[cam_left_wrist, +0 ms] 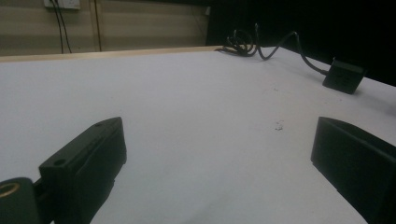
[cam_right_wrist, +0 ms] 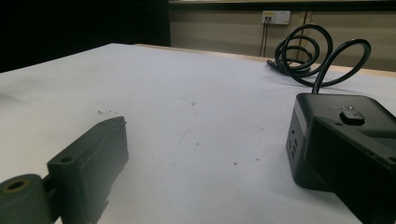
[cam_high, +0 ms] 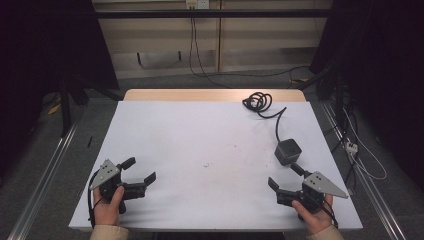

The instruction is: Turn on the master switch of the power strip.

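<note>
Jaws of right gripper (cam_right_wrist: 219, 163) gape, partly hiding the black cube (cam_right_wrist: 327, 121).

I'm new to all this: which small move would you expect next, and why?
Probably the right gripper eases forward toward the black cube-shaped power block. Its jaws stand open and empty, the block sits just ahead of it on the white table, and the left gripper is far off.

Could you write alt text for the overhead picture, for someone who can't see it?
Two hands at the near edge of a white table each hold an open black gripper, left and right. A black cube-shaped power box sits just beyond the right gripper, its cable coiled at the far edge.
</note>
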Motion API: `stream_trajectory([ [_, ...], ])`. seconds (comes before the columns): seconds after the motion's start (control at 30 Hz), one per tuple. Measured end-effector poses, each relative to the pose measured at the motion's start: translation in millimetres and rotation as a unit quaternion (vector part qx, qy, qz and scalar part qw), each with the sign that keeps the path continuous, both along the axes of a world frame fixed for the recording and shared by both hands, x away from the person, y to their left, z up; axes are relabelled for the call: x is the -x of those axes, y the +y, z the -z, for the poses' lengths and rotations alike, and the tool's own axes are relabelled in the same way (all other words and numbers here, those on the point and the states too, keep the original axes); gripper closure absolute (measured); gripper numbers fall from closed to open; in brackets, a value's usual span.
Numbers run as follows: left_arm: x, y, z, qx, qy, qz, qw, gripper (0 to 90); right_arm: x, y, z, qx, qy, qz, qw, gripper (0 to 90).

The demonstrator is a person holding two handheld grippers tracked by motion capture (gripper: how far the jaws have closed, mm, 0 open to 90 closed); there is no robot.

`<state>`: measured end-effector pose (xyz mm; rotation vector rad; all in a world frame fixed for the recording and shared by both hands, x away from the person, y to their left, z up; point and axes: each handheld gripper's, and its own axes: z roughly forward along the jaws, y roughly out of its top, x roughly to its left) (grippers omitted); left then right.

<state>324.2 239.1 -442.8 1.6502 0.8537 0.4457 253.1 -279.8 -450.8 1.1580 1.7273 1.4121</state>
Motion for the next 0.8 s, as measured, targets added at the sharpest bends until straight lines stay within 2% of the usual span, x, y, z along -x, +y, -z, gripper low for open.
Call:
stream_trajectory([
  [0.8,0.1,2.6,-1.9,0.006,-0.010,-0.005,0.9999,3.0,-14.5,-6.8,-5.6,0.009,0.007,0.018,0.9998,8.1],
])
